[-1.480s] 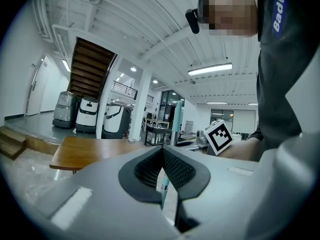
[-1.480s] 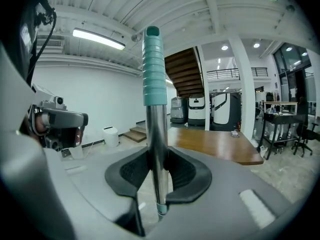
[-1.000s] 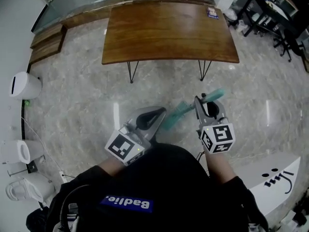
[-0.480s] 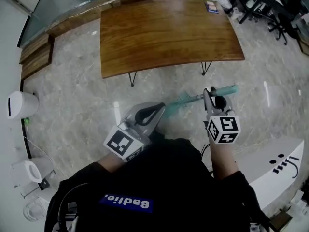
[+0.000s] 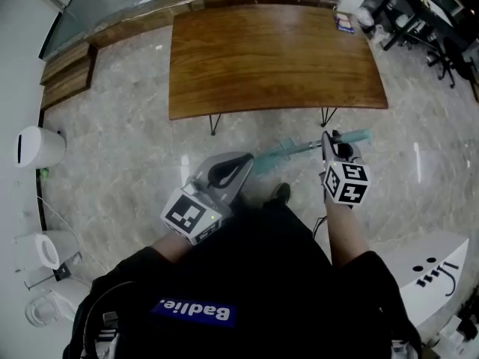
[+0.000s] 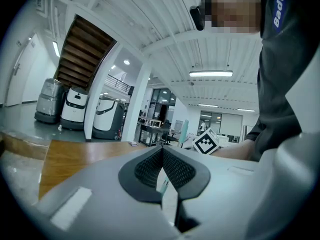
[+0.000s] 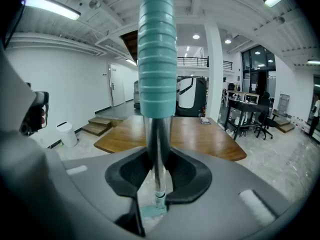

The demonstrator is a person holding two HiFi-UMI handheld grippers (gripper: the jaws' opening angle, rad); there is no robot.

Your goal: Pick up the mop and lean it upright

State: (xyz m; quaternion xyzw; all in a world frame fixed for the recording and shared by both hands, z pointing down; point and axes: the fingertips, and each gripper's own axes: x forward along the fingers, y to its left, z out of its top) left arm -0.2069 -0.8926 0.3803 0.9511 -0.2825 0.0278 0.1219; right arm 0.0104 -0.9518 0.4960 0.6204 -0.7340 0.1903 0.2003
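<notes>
Teal mop [image 5: 284,154] still in right gripper's [image 5: 331,138] grip

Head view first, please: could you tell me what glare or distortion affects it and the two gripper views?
Head view: fisheye bows the table edges, and light streaks glare on the glossy floor. Left gripper view: dark vignetted corners, a mosaic patch at top. Right gripper view: the mop looms oversized near the lens; ceiling lights blown white.
</notes>
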